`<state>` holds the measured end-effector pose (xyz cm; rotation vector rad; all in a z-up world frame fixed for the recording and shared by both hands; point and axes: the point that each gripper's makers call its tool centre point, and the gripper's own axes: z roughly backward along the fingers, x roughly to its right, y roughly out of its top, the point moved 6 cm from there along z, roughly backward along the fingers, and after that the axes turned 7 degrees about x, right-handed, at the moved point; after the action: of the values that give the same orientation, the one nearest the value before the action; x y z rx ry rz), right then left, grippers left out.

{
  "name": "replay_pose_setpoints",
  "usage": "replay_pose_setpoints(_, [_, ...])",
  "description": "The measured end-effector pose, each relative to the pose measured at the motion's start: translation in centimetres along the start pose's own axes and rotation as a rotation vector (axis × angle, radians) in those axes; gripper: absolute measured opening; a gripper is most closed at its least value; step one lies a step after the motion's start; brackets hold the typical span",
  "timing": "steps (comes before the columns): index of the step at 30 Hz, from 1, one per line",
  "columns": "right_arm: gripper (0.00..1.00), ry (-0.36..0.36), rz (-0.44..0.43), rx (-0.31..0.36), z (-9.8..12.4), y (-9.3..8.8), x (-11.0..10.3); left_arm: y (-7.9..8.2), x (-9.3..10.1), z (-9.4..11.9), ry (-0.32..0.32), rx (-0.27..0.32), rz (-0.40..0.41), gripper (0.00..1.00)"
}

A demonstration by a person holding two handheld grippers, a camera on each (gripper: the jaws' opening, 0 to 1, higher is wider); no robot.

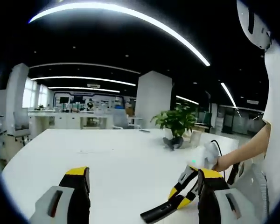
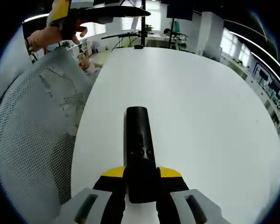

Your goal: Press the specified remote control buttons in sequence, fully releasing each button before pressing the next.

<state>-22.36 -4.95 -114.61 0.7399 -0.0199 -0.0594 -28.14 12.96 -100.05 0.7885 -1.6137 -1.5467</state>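
Left gripper (image 1: pixel 142 186): jaws stand wide apart with nothing between them, poised low over the white table (image 1: pixel 107 158). It looks across the tabletop toward a potted plant (image 1: pixel 177 123) at the far side. To the right in the left gripper view, a person's hand (image 1: pixel 222 162) grips the handle of the right gripper (image 1: pixel 186 193), whose yellow-tipped jaws carry the remote control (image 1: pixel 161 212) near the table's right edge.

Remote control (image 2: pixel 139 149): a slim, dark, rigid bar, judged light, hard-shelled and somewhat smooth, so liable to slip or pivot if clamped too lightly. It points away along the table, its near end between the jaws and its far end free. Small buttons show faintly at mid-length; their markings are too small to read.

Right gripper (image 2: pixel 141 179): jaws are narrowed onto the sides of the remote's near end, holding it. This hold at the tail leaves the button face exposed, which suits pressing from above; a hold nearer the middle would cover the keys.

A grey mesh chair back (image 2: pixel 32 140) stands just left of the table edge. In the right gripper view, a hand at upper left holds the left gripper, well apart from the remote.
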Motion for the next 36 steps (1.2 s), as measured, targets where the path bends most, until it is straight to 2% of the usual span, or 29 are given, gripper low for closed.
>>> replay_pose_setpoints(8, [0.21, -0.013, -0.004, -0.007, -0.2, 0.2, 2.6, -0.3, -0.2, 0.5, 0.010, -0.012, 0.002, 0.99])
replay_pose_setpoints(17, [0.21, -0.022, -0.007, -0.006, -0.3, 0.3, 5.2, -0.2, -0.9, 1.4, 0.035, 0.011, 0.029, 0.99])
replay_pose_setpoints(22, [0.21, -0.038, 0.003, -0.029, -0.2, 0.1, 6.8, -0.1, -1.3, 1.7, 0.043, 0.017, 0.038, 0.98])
replay_pose_setpoints(36, [0.21, -0.047, -0.007, -0.055, 0.0, 0.0, 9.7, -0.1, -1.4, 2.0, 0.055, 0.024, 0.049, 0.99])
